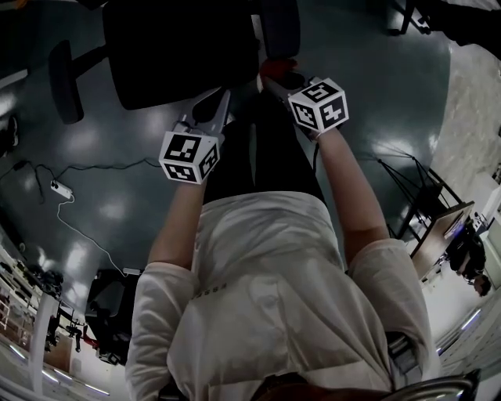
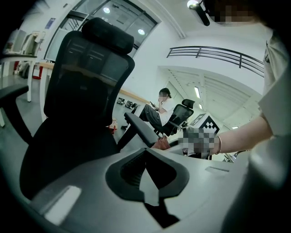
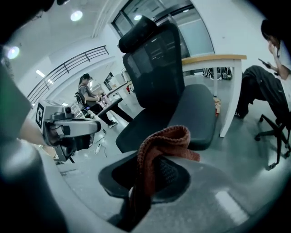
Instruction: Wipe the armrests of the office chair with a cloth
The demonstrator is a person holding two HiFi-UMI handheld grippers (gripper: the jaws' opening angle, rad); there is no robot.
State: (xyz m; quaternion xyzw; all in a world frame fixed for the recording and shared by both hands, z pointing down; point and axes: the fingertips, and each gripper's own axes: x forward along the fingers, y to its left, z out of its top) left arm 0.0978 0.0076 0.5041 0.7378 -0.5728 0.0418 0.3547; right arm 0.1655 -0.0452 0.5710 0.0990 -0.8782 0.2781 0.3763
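Note:
A black mesh office chair (image 1: pixel 176 47) stands in front of me, with one armrest (image 1: pixel 66 78) out to the left and the other (image 1: pixel 280 23) at the right. My right gripper (image 1: pixel 275 78) is shut on a rust-red knitted cloth (image 1: pixel 279 66) close beside the right armrest. In the right gripper view the cloth (image 3: pixel 160 145) loops up out of the jaws, in front of the seat (image 3: pixel 191 113). My left gripper (image 1: pixel 225 99) points at the seat's front edge, shut and holding nothing. In the left gripper view the near armrest (image 2: pixel 140 129) has the cloth (image 2: pixel 160 144) at its end.
A power strip with its cable (image 1: pixel 61 189) lies on the floor at the left. A metal-framed stand (image 1: pixel 423 196) is at the right. Behind the chair are a white table (image 3: pixel 218 58) and a seated person (image 3: pixel 266 86). Another person (image 2: pixel 159 109) sits further off.

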